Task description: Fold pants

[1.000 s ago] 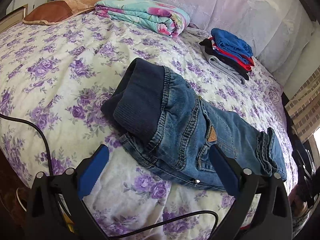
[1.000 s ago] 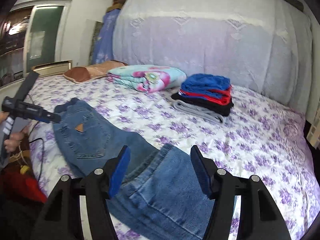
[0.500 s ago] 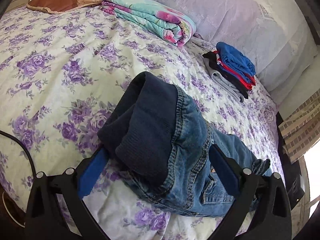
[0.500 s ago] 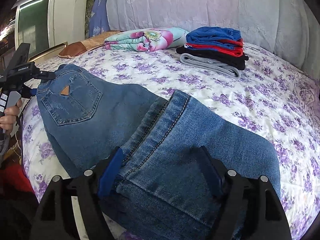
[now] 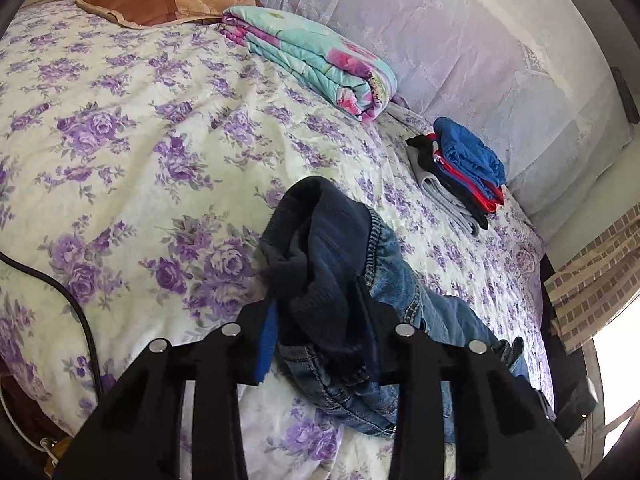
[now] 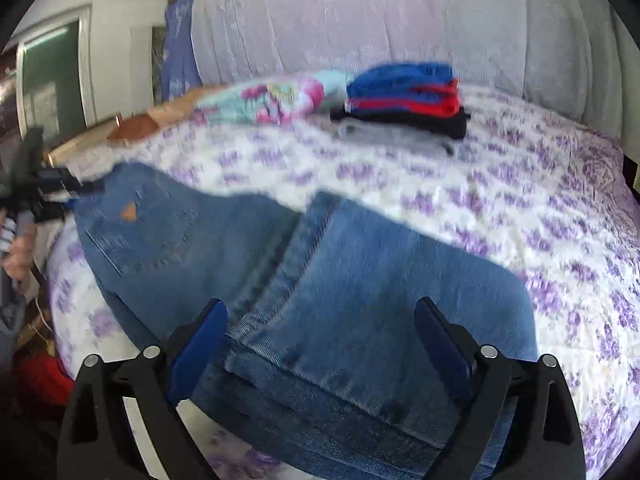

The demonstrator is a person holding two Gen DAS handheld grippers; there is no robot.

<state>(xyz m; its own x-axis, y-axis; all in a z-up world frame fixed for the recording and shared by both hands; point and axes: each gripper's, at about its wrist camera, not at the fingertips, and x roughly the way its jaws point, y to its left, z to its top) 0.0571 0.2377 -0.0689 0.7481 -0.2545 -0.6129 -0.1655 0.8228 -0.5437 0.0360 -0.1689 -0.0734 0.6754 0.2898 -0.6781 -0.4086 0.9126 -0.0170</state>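
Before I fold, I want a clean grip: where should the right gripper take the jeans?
Probably at the hem end of the jeans, coming from the near bed edge: the stacked leg cuffs lie flat between the open right gripper, giving a thick, even edge.

Blue jeans (image 6: 248,248) with a dark ribbed waistband (image 5: 320,256) lay on the bed (image 5: 120,140), back pocket up, legs folded over, waistband bunched.

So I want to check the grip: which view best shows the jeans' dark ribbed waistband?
Left wrist: the waistband sits bunched between the left gripper pads. The right wrist view shows only the back pocket and legs of the jeans.
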